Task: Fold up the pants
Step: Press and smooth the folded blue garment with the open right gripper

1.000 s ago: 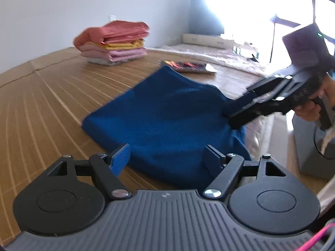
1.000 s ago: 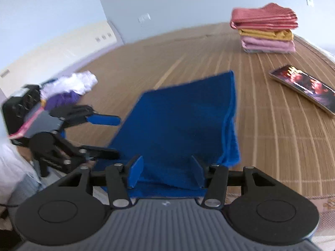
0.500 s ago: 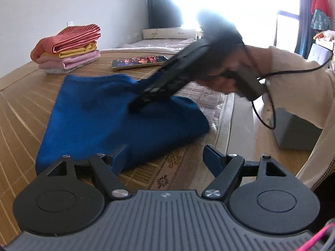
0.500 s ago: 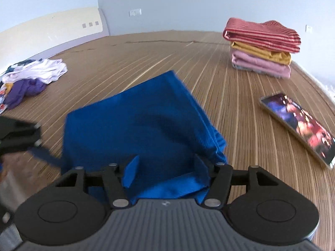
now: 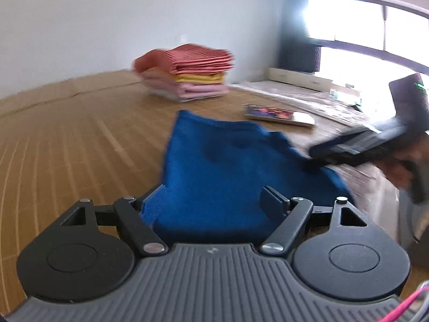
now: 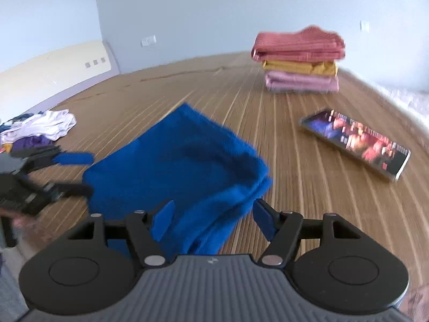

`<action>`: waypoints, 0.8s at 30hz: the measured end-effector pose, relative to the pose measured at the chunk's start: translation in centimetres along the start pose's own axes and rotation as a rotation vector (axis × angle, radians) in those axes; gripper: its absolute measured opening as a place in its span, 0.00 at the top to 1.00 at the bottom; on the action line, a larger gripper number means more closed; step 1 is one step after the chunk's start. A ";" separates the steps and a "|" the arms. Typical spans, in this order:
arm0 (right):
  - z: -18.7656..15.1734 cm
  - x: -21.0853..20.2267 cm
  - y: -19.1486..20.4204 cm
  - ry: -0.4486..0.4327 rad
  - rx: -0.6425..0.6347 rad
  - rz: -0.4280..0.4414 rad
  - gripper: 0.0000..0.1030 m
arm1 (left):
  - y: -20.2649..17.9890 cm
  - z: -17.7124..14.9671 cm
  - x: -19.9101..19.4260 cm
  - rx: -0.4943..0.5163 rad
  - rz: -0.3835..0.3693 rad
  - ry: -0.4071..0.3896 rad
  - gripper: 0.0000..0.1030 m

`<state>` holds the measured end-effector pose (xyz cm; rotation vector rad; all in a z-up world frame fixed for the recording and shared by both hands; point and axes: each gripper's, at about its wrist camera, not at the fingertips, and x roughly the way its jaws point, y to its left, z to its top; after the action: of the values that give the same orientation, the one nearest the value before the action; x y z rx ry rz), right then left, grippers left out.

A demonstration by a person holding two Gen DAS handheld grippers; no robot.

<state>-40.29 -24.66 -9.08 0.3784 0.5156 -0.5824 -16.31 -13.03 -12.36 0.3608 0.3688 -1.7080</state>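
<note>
The blue pants (image 5: 228, 166) lie folded into a thick rectangle on the bamboo mat. My left gripper (image 5: 214, 201) hovers open over their near edge, one finger on each side of the cloth. In the right wrist view the pants (image 6: 182, 166) look rumpled along their right edge. There my right gripper (image 6: 214, 222) is open, with that bunched near corner between its fingers. The left wrist view shows the right gripper (image 5: 312, 157) side-on at the pants' right edge, held by a hand. The left gripper (image 6: 87, 173) stands open at the pants' left edge.
A stack of folded red, yellow and pink clothes (image 5: 185, 75) sits at the back of the mat (image 5: 67, 147). A glossy book (image 6: 356, 142) lies to the right of the pants. Loose white and purple clothes (image 6: 40, 128) are heaped at the far left.
The right gripper has drawn back from over the pants to their right edge. The left gripper has swung round to face the near edge. The right side of the cloth is more bunched.
</note>
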 end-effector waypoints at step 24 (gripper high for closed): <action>1.2 2.1 -1.5 -0.008 0.095 -0.041 0.28 | -1.4 -0.4 -1.2 0.045 -0.065 0.068 0.19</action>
<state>-39.28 -27.30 -9.63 0.4561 0.4902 -0.6492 -17.45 -11.56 -12.18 0.4443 0.3959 -1.7724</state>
